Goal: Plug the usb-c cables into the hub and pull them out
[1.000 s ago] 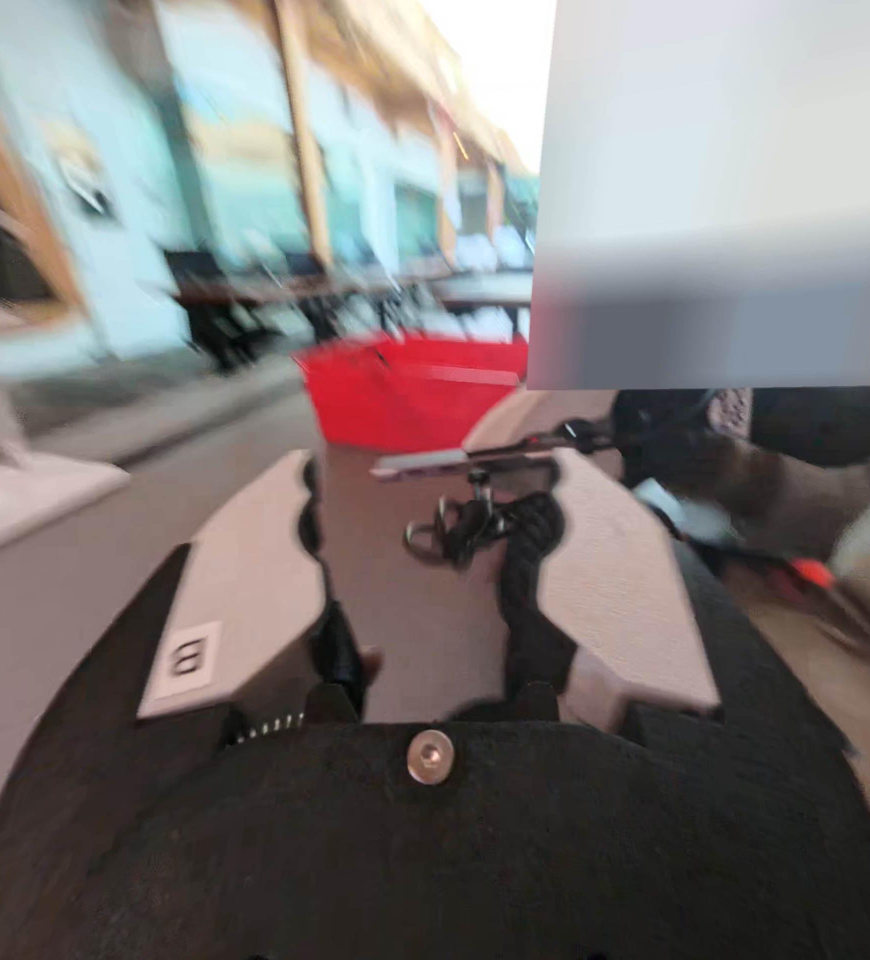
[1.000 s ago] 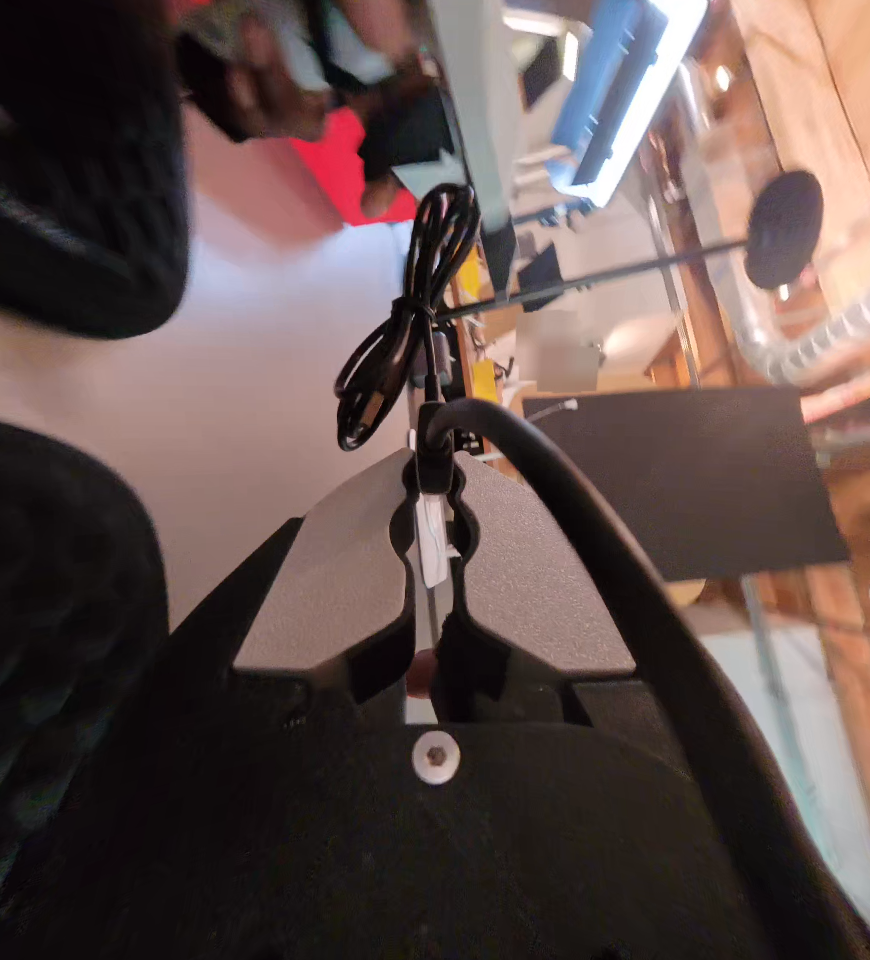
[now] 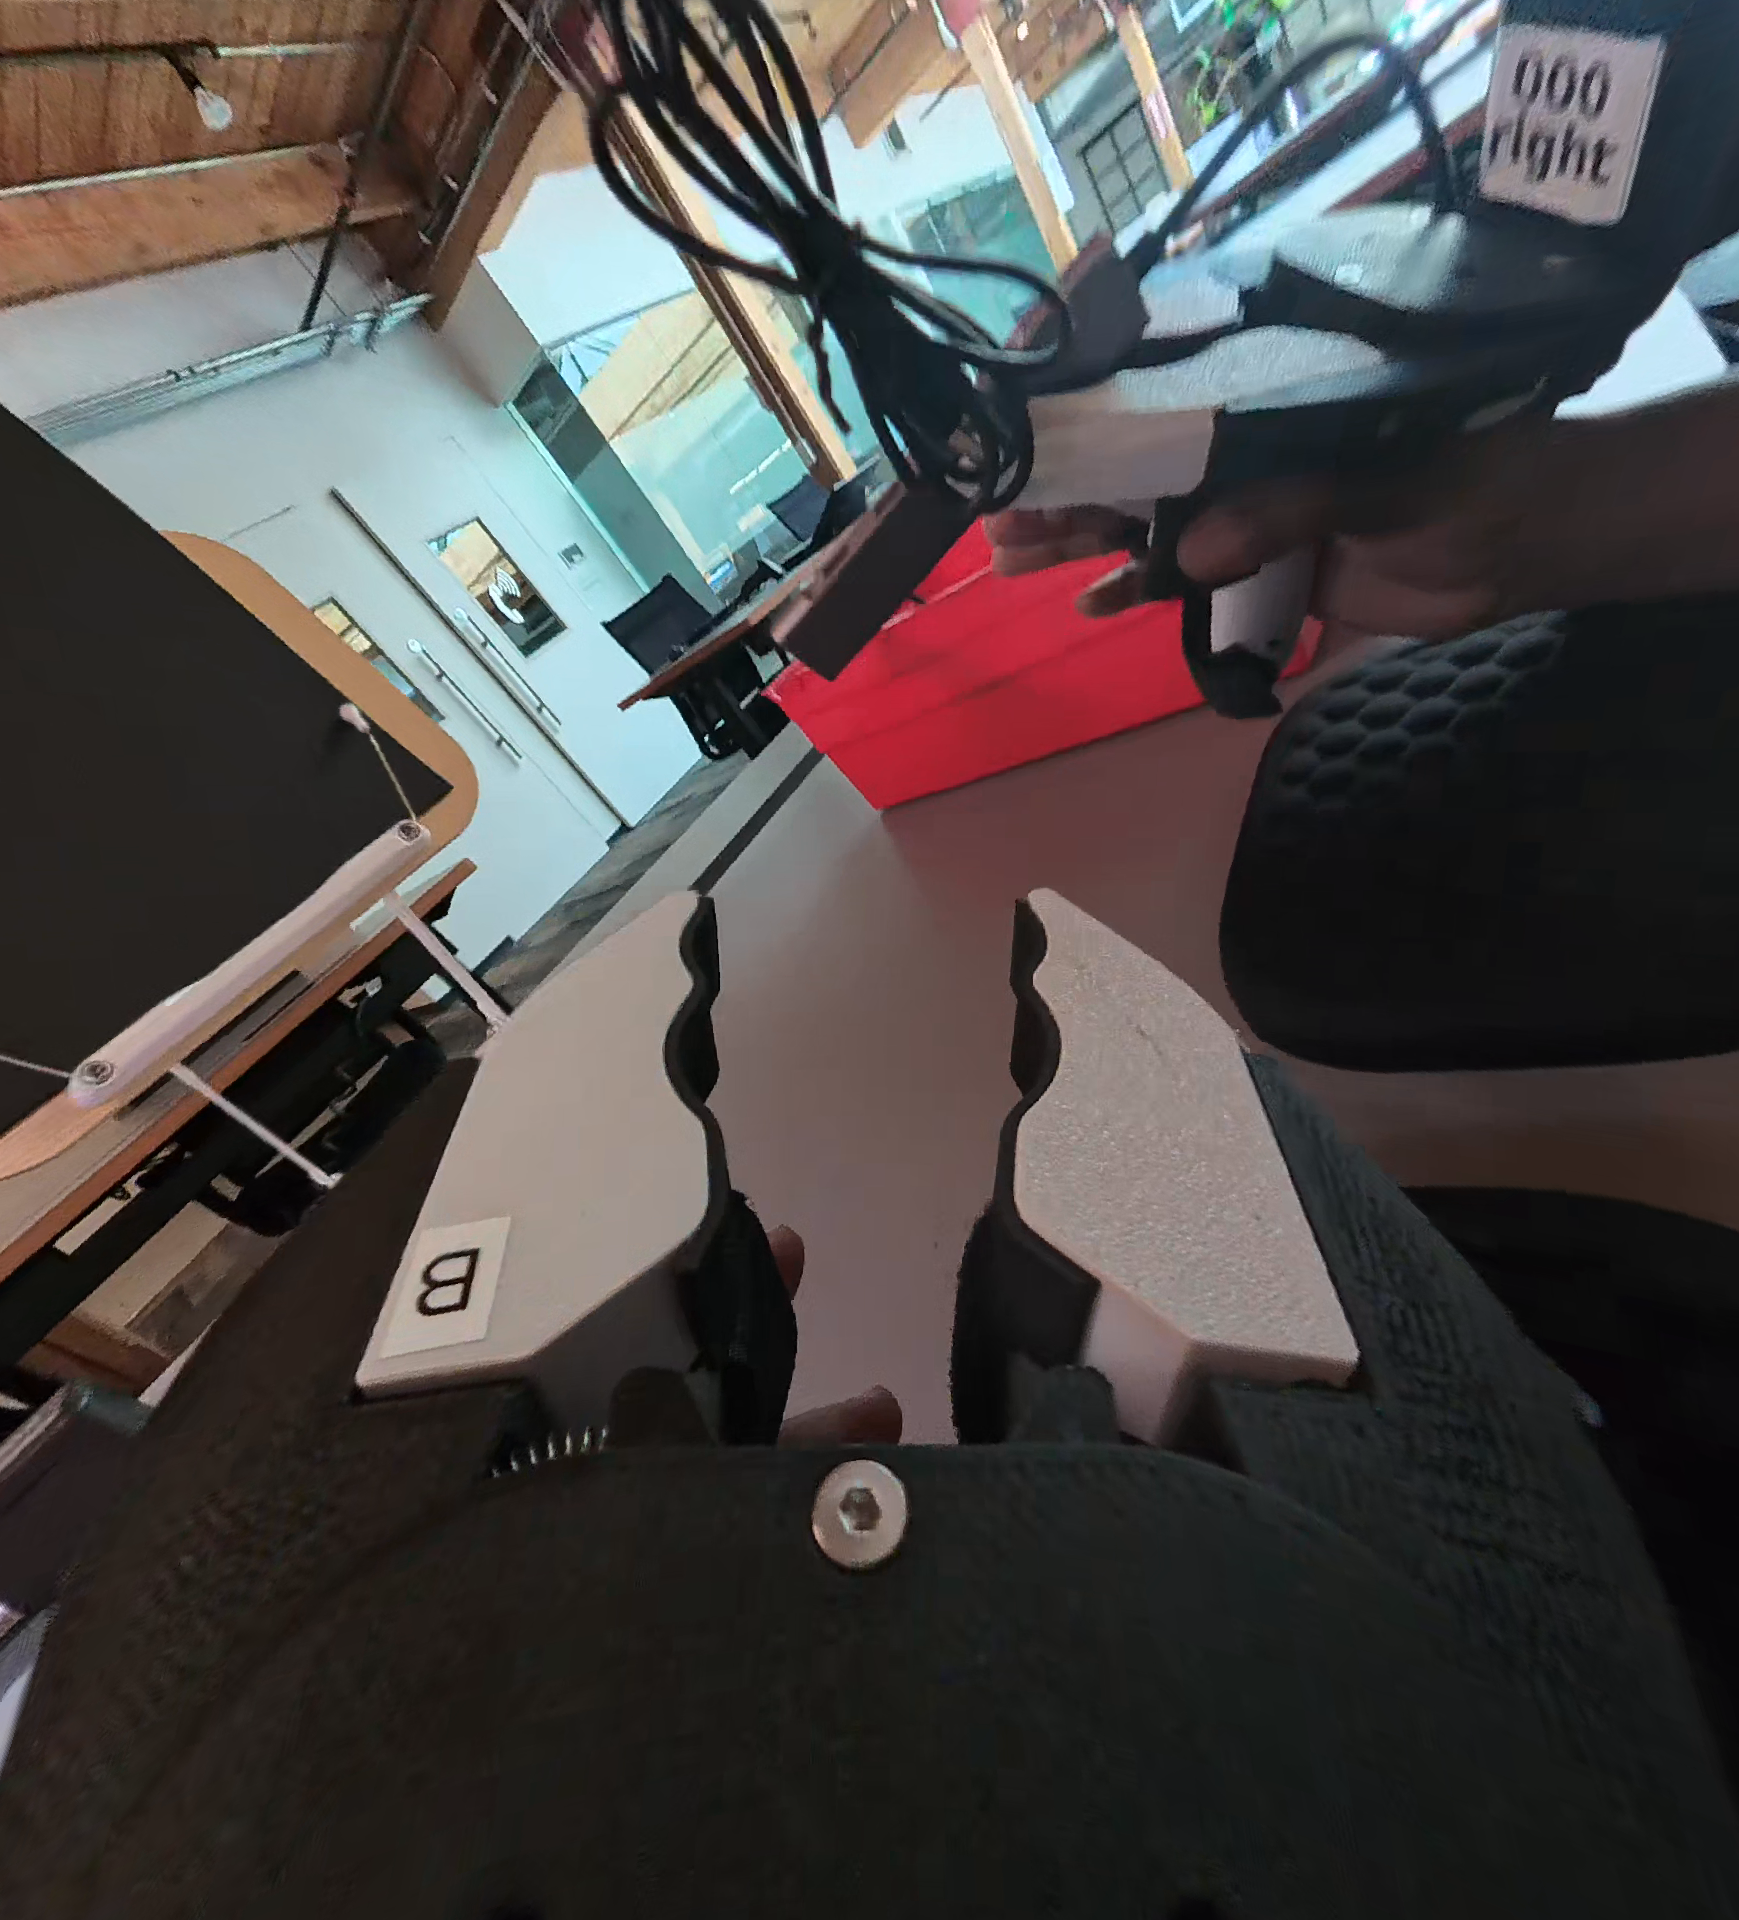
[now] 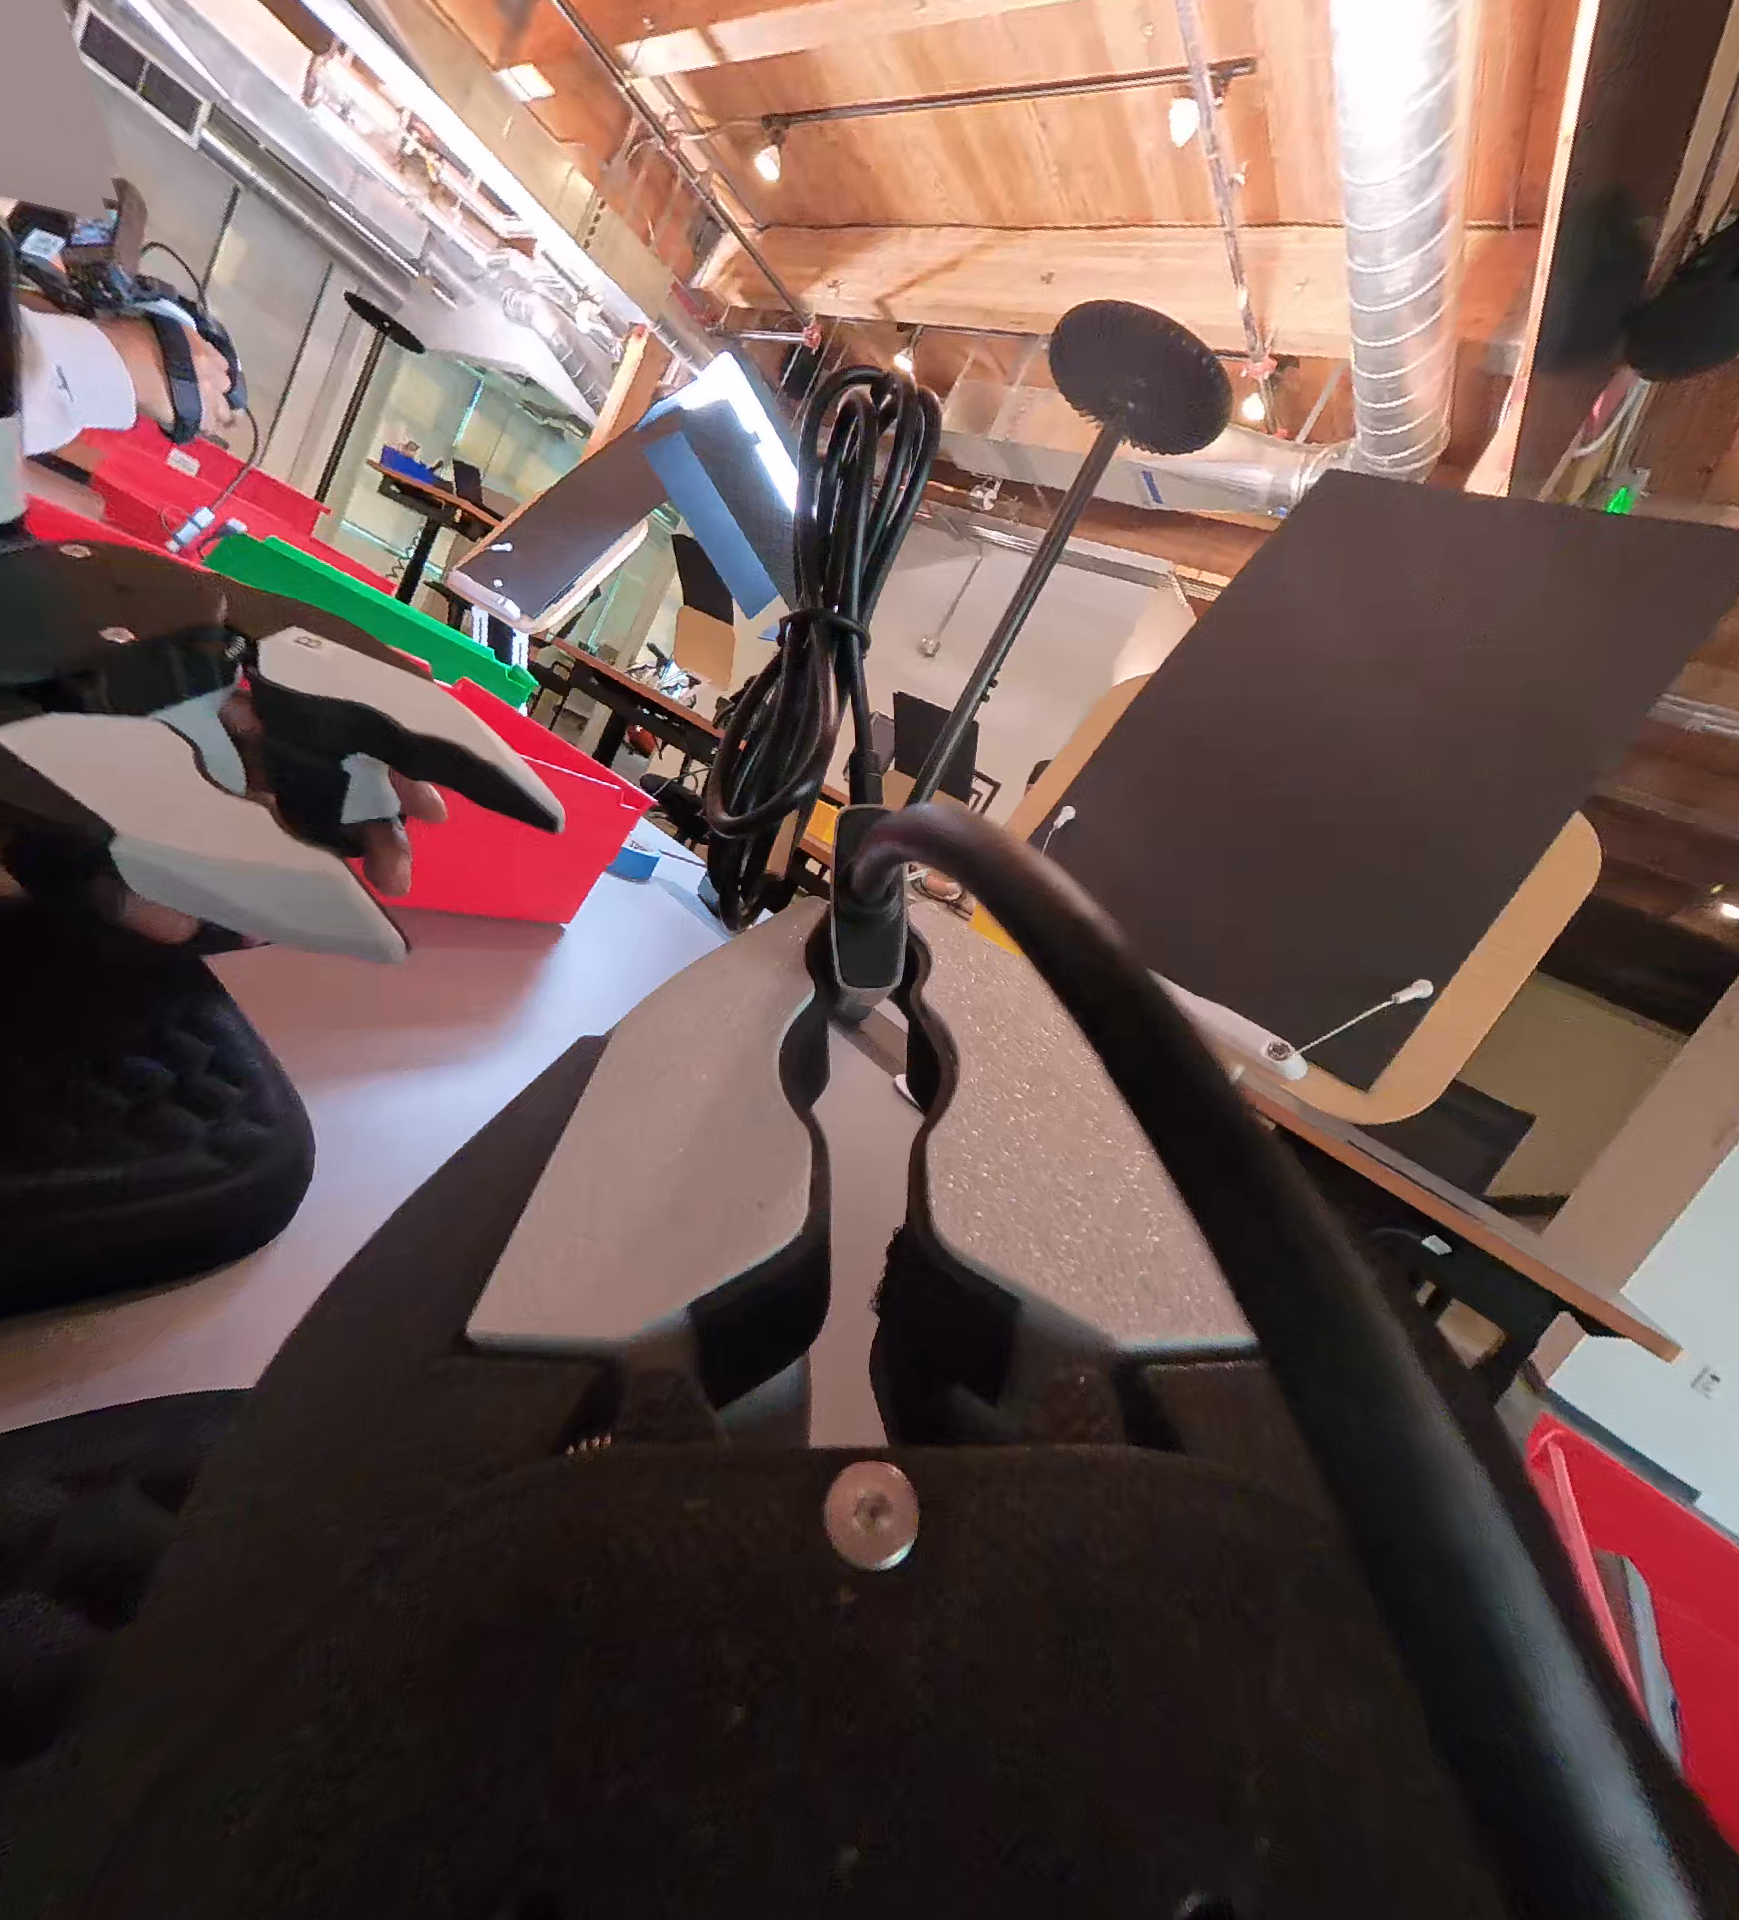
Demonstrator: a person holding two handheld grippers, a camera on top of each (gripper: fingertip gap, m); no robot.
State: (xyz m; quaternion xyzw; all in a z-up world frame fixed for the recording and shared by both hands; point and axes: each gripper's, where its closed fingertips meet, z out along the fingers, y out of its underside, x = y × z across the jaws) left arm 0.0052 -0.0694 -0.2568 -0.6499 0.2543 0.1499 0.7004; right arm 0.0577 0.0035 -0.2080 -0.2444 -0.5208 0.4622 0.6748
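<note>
Holding cable plug pinched in my right gripper, raised above bench; left gripper apart, empty. Hub not visible. Risk: dangling bundle snags, twisting plug loose.

The left gripper now tilts upward off the table; the cable bundle no longer lies ahead of it but hangs overhead from the right gripper. The right gripper's view has rotated, its camera now angled toward the ceiling and the red bin.
</note>
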